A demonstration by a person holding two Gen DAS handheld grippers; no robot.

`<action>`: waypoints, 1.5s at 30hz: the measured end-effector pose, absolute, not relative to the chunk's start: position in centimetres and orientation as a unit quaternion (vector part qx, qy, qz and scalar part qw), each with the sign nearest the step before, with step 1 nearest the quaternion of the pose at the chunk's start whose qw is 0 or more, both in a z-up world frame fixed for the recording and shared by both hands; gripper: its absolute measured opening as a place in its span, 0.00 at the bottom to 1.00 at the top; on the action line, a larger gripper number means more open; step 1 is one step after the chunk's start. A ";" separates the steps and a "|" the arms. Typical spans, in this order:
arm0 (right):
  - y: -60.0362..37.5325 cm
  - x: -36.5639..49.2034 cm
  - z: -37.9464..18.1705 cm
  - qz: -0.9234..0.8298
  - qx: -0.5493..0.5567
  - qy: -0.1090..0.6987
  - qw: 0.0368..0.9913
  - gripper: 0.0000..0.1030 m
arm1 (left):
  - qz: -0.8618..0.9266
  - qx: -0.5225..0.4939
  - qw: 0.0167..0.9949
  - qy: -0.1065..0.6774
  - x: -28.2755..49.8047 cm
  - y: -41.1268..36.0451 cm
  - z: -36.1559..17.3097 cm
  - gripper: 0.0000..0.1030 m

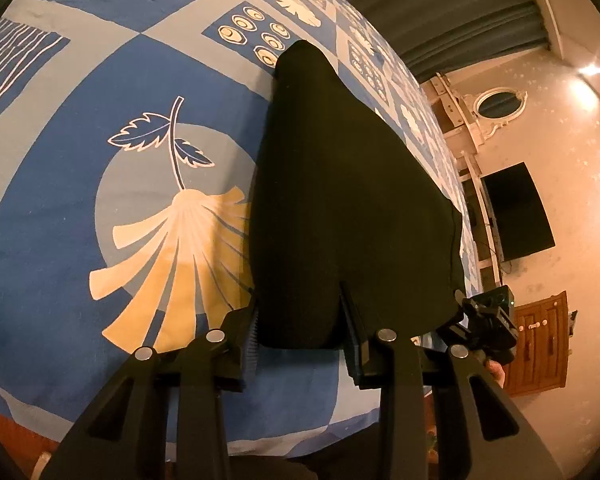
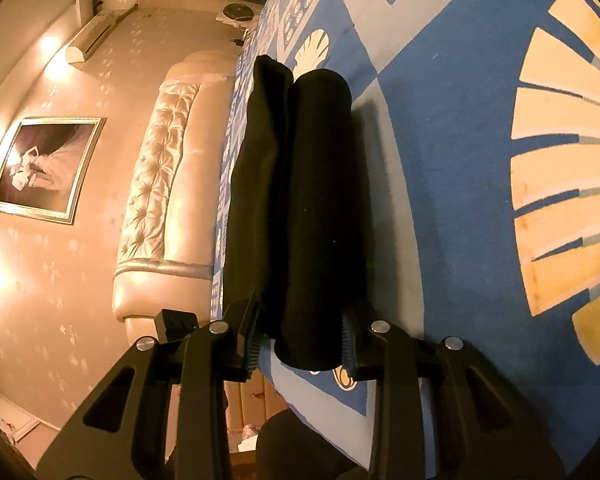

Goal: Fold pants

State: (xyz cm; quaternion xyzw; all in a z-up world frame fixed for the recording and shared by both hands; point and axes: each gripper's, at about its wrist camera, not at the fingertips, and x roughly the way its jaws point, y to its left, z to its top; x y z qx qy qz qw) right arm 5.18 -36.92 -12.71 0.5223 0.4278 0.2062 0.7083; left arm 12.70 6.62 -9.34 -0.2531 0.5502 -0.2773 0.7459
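The black pants [image 1: 352,200] lie lengthwise on the bed, near its right edge in the left wrist view. My left gripper [image 1: 302,334] is shut on their near end, with both pads pressed into the cloth. In the right wrist view the pants [image 2: 312,200] show as two long bundled folds side by side, and my right gripper [image 2: 300,342] is shut on the near end of them. The right gripper [image 1: 488,324] also shows in the left wrist view, at the pants' right corner. Part of the left gripper [image 2: 176,324] appears at the lower left of the right wrist view.
A blue bedspread [image 1: 140,200] with cream leaf prints covers the bed. A tufted headboard [image 2: 160,184] and a framed picture [image 2: 44,168] are on one side. A wall screen [image 1: 516,212] and a wooden cabinet [image 1: 540,344] stand past the bed's edge.
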 end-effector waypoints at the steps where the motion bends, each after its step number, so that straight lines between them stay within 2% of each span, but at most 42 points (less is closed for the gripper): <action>1: -37.0 5.1 -12.7 0.206 0.522 0.428 0.708 0.29 | -0.278 -0.254 0.745 0.550 12.7 6.6 -9.4 0.34; 28: -36.9 4.8 -13.0 0.211 0.524 0.431 0.704 0.29 | -0.289 -0.258 0.737 0.553 12.3 6.5 -9.2 0.34; 31: -36.8 4.9 -12.8 0.207 0.518 0.434 0.707 0.30 | -0.296 -0.257 0.737 0.551 12.6 6.4 -9.2 0.36; 34: -36.6 5.0 -12.3 0.206 0.496 0.447 0.715 0.37 | -0.311 -0.260 0.740 0.537 12.6 6.9 -9.2 0.41; 36: -36.5 5.1 -11.5 0.204 0.477 0.454 0.724 0.47 | -0.321 -0.269 0.740 0.526 12.4 7.5 -9.1 0.42; 38: -36.7 5.3 -10.6 0.198 0.459 0.452 0.739 0.66 | -0.334 -0.279 0.740 0.513 12.1 8.3 -9.0 0.43; 40: -37.1 5.7 -10.1 0.189 0.453 0.448 0.747 0.76 | -0.339 -0.282 0.742 0.505 11.9 9.1 -8.9 0.45; 45: -38.0 8.1 -10.6 0.178 0.476 0.435 0.743 0.79 | -0.333 -0.303 0.753 0.480 13.0 11.3 -8.3 0.52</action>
